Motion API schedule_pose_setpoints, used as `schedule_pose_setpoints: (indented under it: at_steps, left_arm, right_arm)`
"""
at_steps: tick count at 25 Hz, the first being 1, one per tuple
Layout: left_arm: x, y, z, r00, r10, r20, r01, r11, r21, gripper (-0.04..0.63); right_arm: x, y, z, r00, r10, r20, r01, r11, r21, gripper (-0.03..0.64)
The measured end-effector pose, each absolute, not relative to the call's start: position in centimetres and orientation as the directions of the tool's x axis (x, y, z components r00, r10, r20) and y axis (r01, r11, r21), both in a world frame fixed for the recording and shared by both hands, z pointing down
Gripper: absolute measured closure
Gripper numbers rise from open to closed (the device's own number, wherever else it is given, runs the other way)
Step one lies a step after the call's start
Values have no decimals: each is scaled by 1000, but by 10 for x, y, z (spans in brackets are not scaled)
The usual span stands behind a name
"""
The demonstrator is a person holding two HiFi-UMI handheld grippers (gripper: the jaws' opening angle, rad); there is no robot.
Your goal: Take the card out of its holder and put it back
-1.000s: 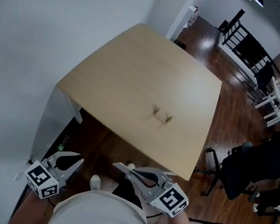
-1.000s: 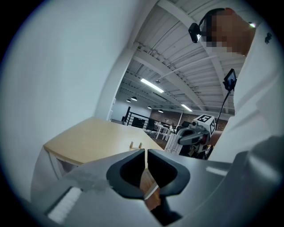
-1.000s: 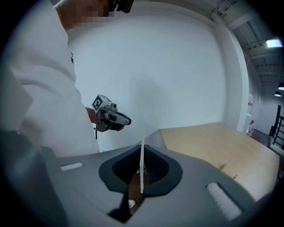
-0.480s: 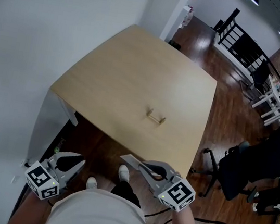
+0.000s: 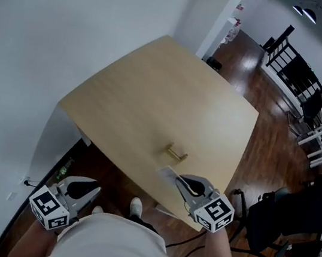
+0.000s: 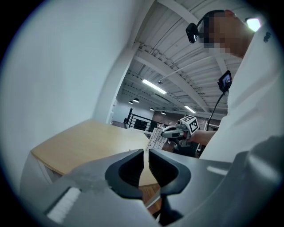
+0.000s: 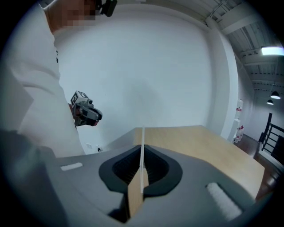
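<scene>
At the far left a pale wall point(image 5: 55, 29) runs beside the table point(image 5: 155, 88), a light wood top with rounded corners. Low at the left, off the table's near edge and beside the person's white shirt point(image 5: 112, 247), the left gripper point(image 5: 91, 191) hangs over the dark floor. Its own view shows its jaws drawn all but together, only a sliver of gap between the black pads point(image 6: 128, 166), and nothing in that gap.

Toward the middle, the holder point(image 5: 176, 152), a small wooden piece, stands alone on the table near its front edge, with no card in it. Just in front of it, toward the person and apart from it, the card point(image 5: 168, 172) is in the air over the front strip of the table, a white sheet sticking out ahead of the tool that carries it.

That tool is the right gripper point(image 5: 179, 181), reaching in from the lower right with its marker cube point(image 5: 215, 212) trailing behind. Its jaws are closed tight on the card; in the right gripper view the card shows edge-on as a thin upright line pinched between the two pads.

Further right lie brown floorboards point(image 5: 267, 148), a black chair point(image 5: 284, 208) and a dark railing point(image 5: 295, 67)
</scene>
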State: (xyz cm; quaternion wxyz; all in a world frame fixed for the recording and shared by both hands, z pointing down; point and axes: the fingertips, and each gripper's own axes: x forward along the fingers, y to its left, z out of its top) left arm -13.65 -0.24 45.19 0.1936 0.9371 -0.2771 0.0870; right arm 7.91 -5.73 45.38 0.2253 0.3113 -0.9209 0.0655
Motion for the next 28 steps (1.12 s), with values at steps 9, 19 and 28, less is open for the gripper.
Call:
schedule_pose_setpoints:
  at_steps: [9, 19, 28]
  left_arm:
    - [-108, -38, 452, 772, -557, 307, -634, -706, 314, 548]
    - [-85, -59, 457, 707, -617, 345, -707, -636, 311, 548]
    - [-83, -63, 461, 665, -640, 384, -746, -586, 316, 548]
  right_arm:
    - [133, -150, 484, -701, -518, 490, -584, 812, 22, 597]
    - [162, -220, 534, -717, -462, 522, -556, 831, -27, 597]
    - [164, -239, 557, -730, -422, 537, -532, 845, -58, 597]
